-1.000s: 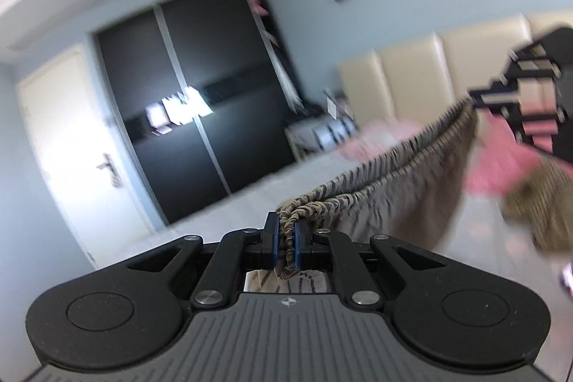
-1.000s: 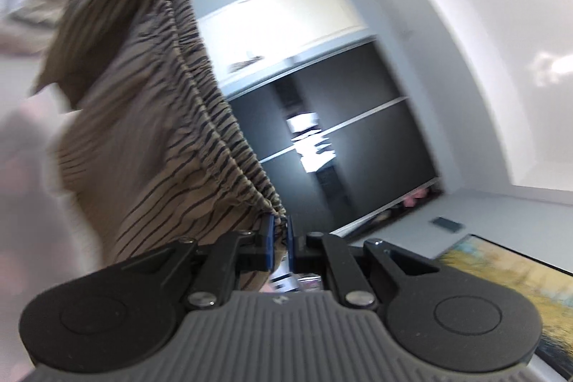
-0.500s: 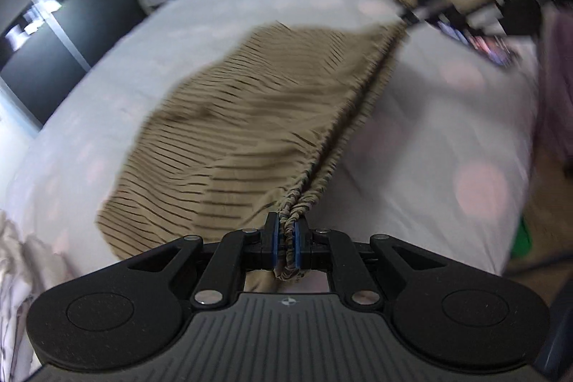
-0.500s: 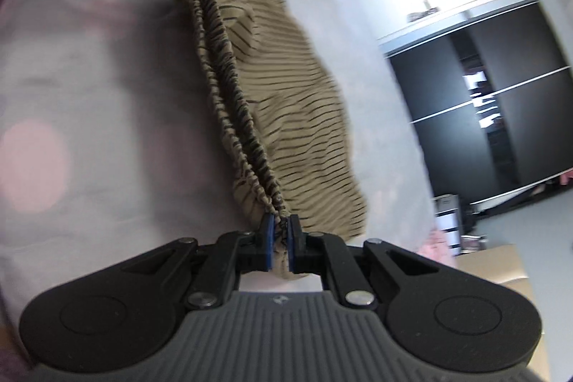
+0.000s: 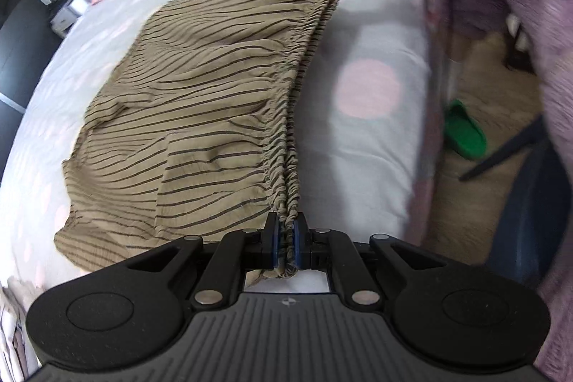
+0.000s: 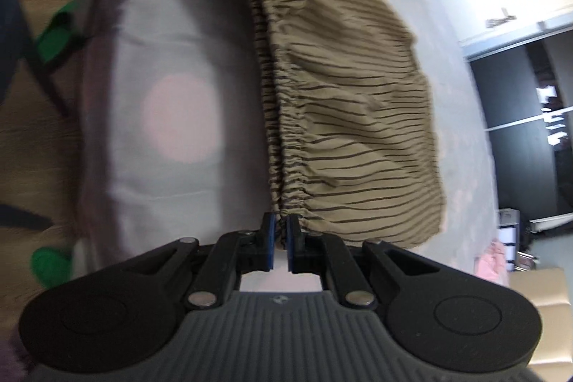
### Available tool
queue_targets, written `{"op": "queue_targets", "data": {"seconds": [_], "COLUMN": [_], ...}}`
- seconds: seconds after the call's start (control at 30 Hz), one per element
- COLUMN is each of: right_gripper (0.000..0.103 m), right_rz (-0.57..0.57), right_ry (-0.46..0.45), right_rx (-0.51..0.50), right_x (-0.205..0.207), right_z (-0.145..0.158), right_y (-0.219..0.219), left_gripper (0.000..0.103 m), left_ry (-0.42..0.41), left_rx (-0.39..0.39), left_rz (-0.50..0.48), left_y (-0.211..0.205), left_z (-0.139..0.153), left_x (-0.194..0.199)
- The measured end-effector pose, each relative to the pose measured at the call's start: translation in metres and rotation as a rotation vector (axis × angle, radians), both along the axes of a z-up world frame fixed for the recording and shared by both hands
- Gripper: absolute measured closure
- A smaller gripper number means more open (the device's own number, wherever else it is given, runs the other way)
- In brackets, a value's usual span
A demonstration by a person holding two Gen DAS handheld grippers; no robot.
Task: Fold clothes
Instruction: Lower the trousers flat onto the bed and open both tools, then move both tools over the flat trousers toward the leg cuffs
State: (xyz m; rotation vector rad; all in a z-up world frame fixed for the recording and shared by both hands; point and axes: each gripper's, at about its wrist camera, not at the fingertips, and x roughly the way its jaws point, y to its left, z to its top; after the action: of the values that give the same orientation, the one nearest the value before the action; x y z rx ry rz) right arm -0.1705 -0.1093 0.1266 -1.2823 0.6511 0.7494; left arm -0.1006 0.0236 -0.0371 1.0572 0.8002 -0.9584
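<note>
Tan dark-striped elastic-waist shorts [image 5: 200, 102] spread flat on grey pink-dotted bedsheet [image 5: 369, 131]; left gripper [image 5: 285, 240] clenched on waistband end, right gripper [image 6: 278, 238] parted slightly, waistband apparently slipping free; tension waistband evenly before releasing left, avoid wrinkles
</note>
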Motion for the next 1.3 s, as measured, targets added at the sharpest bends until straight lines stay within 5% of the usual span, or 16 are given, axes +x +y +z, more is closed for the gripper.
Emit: {"op": "queue_targets", "data": {"seconds": [0.3, 0.53, 0.7, 0.87, 1.2, 1.3], "right_gripper": [0.096, 0.089, 0.071, 0.071, 0.070, 0.069], "right_rz": [0.014, 0.005, 0.008, -0.036, -0.502, -0.610], "right_ry": [0.054, 0.062, 0.070, 0.070, 0.122, 0.161], "right_rx": [-0.038, -0.022, 0.014, 0.113, 0.514, 0.574], "right_x": [0.007, 0.016, 0.042, 0.054, 0.111, 0.083], "right_z": [-0.016, -0.030, -0.038, -0.022, 0.022, 0.017], "right_y": [0.009, -0.006, 0.013, 0.009, 0.004, -0.009], "left_gripper": [0.097, 0.094, 0.079, 0.067, 0.058, 0.058], "left_ry": [0.058, 0.090, 0.114, 0.162, 0.235, 0.209], "left_rx": [0.076, 0.037, 0.010, -0.081, -0.437, -0.483], "left_rz": [0.004, 0.055, 0.077, 0.093, 0.523, 0.666], "left_y": [-0.007, -0.006, -0.003, 0.005, 0.013, 0.012], "left_z": [-0.035, -0.038, -0.029, -0.005, 0.035, 0.032], "left_x": [0.000, 0.013, 0.011, 0.008, 0.067, 0.075]}}
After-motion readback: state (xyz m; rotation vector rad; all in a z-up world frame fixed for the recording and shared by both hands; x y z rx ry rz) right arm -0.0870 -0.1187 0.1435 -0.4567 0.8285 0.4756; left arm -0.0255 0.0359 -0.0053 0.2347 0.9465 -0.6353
